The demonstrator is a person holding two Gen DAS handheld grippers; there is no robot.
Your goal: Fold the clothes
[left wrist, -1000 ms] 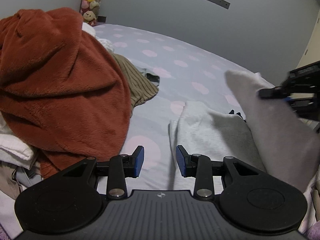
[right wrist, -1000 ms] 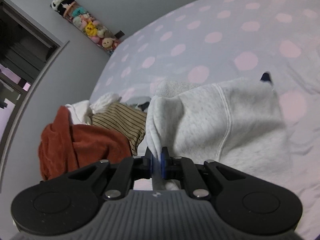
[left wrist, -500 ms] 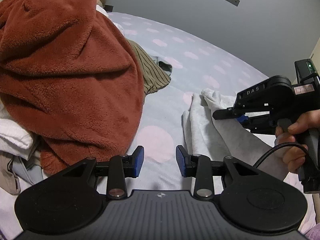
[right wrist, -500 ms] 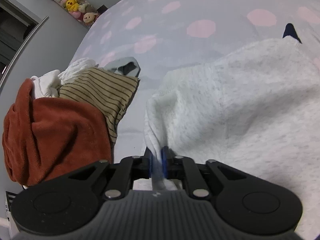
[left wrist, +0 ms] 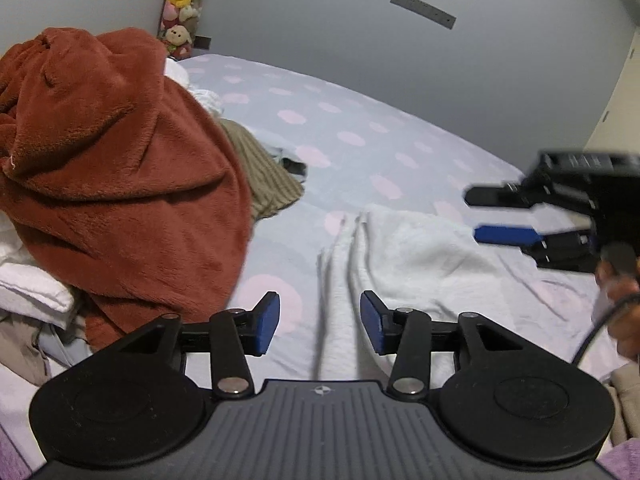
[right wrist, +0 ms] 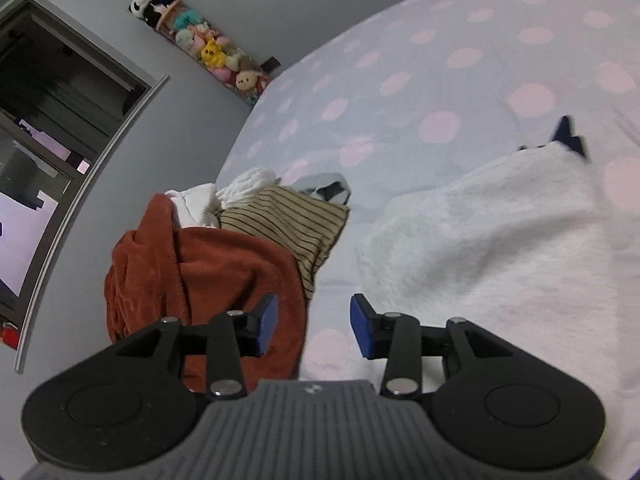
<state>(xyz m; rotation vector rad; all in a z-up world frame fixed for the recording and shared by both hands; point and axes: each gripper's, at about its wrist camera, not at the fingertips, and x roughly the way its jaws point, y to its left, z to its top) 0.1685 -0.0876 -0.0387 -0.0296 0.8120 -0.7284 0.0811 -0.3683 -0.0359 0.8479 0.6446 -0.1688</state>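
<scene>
Lying flat on the dotted bedsheet (left wrist: 360,128), the pale grey sweatshirt (left wrist: 416,252) fills the lower right of the left wrist view and the right half of the right wrist view, one fold of it already laid over, with a bunched ridge along its near left edge. A small dark navy scrap (right wrist: 568,140) pokes out past its far edge. I would judge this to be the pause right after a fold was set down: the next move calls for a fresh hold on an edge or the ridge, to smooth it or bring another side across.

The right gripper (right wrist: 314,324) has just been opening its jaws; they now stand apart with nothing between them, only sheet and the red fleece behind. From the left camera it shows at the right edge of the frame (left wrist: 504,216), blurred, above the sweatshirt and clear of it, with part of the person's hand (left wrist: 620,300) and a cable below. The left gripper (left wrist: 320,320) has also been spreading its jaws, which are open with nothing pinched; the garment's ridge runs beneath the gap. Both tools tilt down toward the bed.

To the left sits the unfolded pile: a rust-red fleece (left wrist: 120,184) heaped high, a tan striped garment (right wrist: 288,220) beside it, white pieces (right wrist: 224,196) tucked behind. Plush toys (right wrist: 216,52) hang on the grey wall
</scene>
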